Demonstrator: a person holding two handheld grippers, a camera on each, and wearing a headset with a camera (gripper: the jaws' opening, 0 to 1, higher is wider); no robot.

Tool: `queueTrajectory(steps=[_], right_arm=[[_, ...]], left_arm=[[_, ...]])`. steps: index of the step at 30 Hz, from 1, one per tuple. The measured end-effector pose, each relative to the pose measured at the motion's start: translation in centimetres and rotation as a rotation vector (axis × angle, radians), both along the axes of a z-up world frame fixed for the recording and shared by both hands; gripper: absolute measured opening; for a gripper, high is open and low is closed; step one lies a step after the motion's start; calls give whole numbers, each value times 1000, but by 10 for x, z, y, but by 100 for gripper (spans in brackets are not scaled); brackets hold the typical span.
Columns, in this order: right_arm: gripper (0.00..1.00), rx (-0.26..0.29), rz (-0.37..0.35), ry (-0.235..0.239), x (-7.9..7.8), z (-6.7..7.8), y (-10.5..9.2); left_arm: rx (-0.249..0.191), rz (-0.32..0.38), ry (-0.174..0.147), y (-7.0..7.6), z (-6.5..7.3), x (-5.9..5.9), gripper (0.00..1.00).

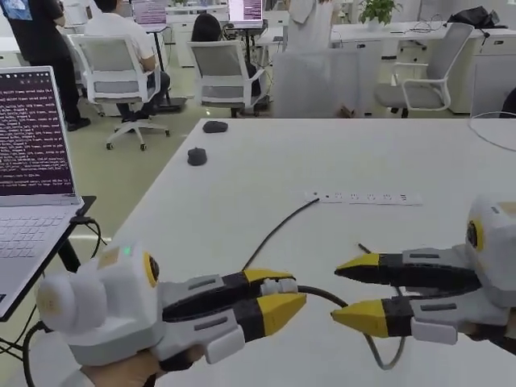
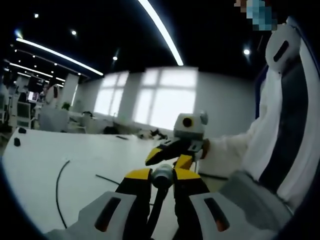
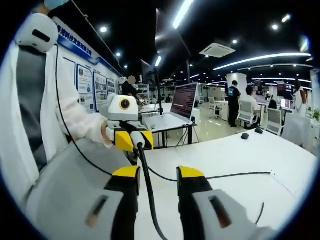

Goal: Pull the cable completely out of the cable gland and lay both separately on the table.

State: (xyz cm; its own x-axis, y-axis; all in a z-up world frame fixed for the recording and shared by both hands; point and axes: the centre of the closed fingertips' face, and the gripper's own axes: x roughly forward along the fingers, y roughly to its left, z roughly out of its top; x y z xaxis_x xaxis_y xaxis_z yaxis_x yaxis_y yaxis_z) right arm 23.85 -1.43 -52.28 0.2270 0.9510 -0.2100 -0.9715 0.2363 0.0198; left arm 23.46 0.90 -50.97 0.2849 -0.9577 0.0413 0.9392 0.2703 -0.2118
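Cable gland (image 1: 279, 285): clamped in left tongs (image 1: 293, 289), held above tabletop (image 1: 363, 161).
Cable (image 1: 321, 293): still threaded through gland, running between right tongs (image 1: 339, 293), which are parted and apparently not pinching it.
Handling: close right tongs on cable near gland, steady gland, draw straight along axis.

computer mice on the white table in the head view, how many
2. One computer mouse lies near the table's left edge; the other sits just beyond it, by the far edge. The table runs out of frame on the right, so more could be there.
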Motion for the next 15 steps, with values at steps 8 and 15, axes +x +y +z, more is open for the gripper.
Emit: queueTrajectory(steps=[8, 15], right_arm=[[21, -9, 81, 9, -15, -2, 17], [4, 7, 150, -49, -23, 2, 27]], left_arm=[[-2, -18, -22, -2, 1, -5, 17], [13, -30, 5, -4, -2, -8, 17]])
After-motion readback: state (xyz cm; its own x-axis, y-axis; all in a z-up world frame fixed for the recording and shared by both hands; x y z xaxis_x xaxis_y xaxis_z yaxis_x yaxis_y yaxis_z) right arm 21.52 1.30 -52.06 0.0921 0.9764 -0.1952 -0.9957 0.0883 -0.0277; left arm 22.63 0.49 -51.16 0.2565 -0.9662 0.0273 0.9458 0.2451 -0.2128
